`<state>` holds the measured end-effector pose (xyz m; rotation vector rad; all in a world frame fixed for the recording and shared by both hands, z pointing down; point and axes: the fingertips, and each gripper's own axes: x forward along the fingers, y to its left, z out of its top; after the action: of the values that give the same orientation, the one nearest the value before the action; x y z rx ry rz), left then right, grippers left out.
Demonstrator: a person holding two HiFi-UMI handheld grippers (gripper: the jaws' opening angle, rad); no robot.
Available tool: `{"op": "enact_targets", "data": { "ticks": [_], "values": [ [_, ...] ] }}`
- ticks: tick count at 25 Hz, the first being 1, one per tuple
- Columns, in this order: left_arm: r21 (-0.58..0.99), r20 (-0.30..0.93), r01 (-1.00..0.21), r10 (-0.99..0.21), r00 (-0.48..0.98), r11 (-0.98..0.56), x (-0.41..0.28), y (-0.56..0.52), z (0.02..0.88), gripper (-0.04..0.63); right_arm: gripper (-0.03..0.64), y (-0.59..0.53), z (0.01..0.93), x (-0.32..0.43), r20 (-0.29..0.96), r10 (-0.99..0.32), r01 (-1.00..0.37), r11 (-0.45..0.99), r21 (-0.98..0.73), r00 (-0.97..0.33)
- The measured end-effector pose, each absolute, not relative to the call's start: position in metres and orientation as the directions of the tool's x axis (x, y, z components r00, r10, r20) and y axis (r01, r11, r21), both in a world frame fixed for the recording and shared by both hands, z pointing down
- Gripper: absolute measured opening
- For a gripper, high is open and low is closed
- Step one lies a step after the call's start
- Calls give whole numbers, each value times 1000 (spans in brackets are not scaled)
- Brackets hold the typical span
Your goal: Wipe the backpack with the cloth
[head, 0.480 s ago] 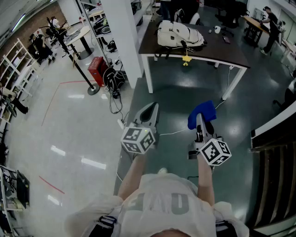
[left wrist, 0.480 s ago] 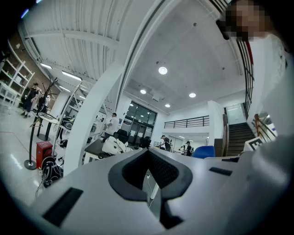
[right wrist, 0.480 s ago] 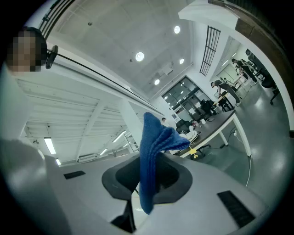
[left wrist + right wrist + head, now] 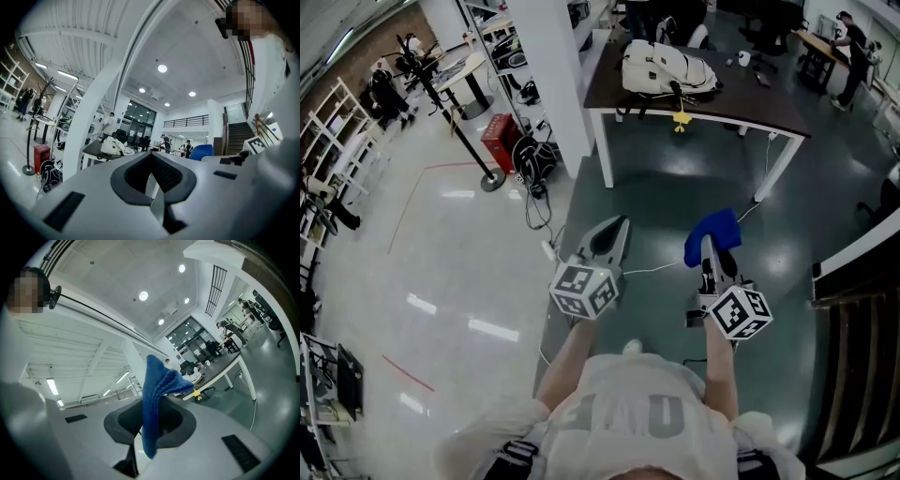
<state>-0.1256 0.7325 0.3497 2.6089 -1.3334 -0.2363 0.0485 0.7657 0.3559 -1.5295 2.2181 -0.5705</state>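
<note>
A white backpack (image 4: 667,68) lies on a dark table (image 4: 778,103) far ahead of me; it also shows small in the left gripper view as the backpack (image 4: 114,146). My right gripper (image 4: 710,240) is shut on a blue cloth (image 4: 713,232), which stands folded between its jaws in the right gripper view as the cloth (image 4: 157,401). My left gripper (image 4: 614,230) is held beside it, shut and holding nothing; its closed jaws fill the low part of the left gripper view (image 4: 152,180). Both grippers are well short of the table, over the floor.
A white pillar (image 4: 548,66) stands left of the table. A red box (image 4: 500,141), a black bag (image 4: 530,155) and cables lie at its foot. A stand with a round base (image 4: 490,180) is further left. A dark counter edge (image 4: 853,272) runs on the right.
Both grippers and my view have moved slightly forward toward the table; the cloth stays gripped.
</note>
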Motion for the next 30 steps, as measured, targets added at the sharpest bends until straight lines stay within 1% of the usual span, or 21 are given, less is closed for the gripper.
{"op": "enact_targets", "data": {
  "ticks": [5, 9, 11, 15, 20, 25, 30],
  "values": [
    [266, -14, -787, -818, 575, -557, -130, 743, 366, 5, 51, 779, 362, 52, -62, -930, -805, 346, -482, -363],
    [349, 9, -797, -849, 529, -493, -134, 750, 390, 5, 51, 794, 376, 76, -14, -930, -836, 336, -435, -366],
    [366, 18, -808, -865, 502, -461, -146, 749, 395, 5, 51, 795, 382, 82, -17, -934, -834, 327, -445, -357],
    [330, 37, -844, -888, 459, -423, -158, 746, 394, 5, 51, 799, 390, 91, -29, -935, -813, 323, -485, -354],
    [264, 23, -862, -891, 454, -433, -142, 741, 381, 5, 51, 795, 390, 102, -20, -920, -822, 358, -443, -390],
    [250, -8, -861, -890, 456, -444, -123, 713, 370, 5, 51, 763, 383, 103, -28, -909, -824, 388, -412, -415],
    [257, -32, -840, -872, 488, -479, -95, 654, 369, 5, 51, 706, 378, 106, -29, -909, -831, 394, -393, -417]
  ]
}}
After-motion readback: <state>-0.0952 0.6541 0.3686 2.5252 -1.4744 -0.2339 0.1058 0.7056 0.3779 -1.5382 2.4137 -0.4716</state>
